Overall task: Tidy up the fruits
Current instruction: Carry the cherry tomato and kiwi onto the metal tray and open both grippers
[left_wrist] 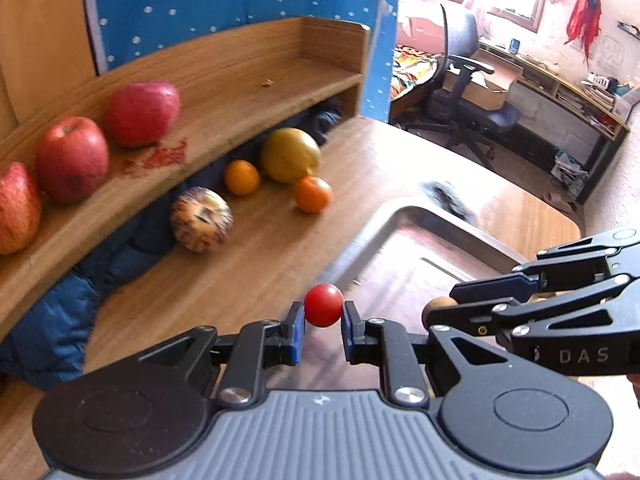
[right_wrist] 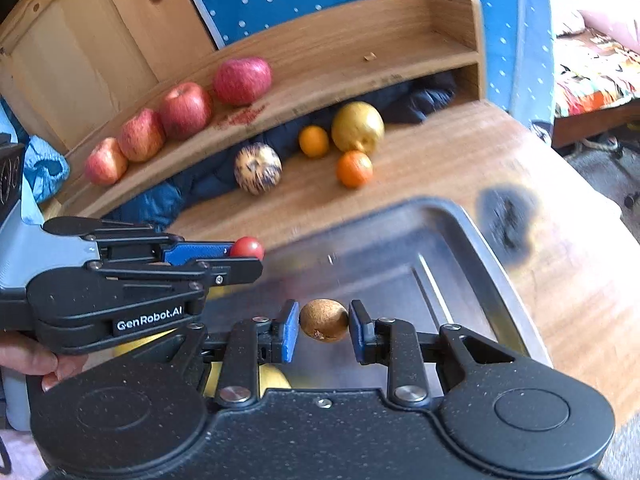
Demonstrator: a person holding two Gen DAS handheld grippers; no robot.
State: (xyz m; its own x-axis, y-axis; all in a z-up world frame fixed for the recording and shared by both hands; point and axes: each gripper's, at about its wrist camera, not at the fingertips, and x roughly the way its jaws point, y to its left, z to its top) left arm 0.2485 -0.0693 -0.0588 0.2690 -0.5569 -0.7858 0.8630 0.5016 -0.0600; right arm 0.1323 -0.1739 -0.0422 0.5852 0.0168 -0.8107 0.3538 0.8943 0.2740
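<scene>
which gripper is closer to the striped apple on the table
Left. The left gripper, shut on a cherry tomato, sits just in front of the striped apple. The right gripper, holding a small brown fruit, is farther back over the metal tray.

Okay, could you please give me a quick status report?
Left gripper shut on small red cherry tomato. Right gripper shut on small brown round fruit. Both over metal tray; nothing in the way.

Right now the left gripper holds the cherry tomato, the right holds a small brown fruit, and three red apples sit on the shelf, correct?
Not quite: the right wrist view shows four red apples on the shelf, not three. The left gripper does hold the cherry tomato, and the right gripper the small brown fruit.
</scene>
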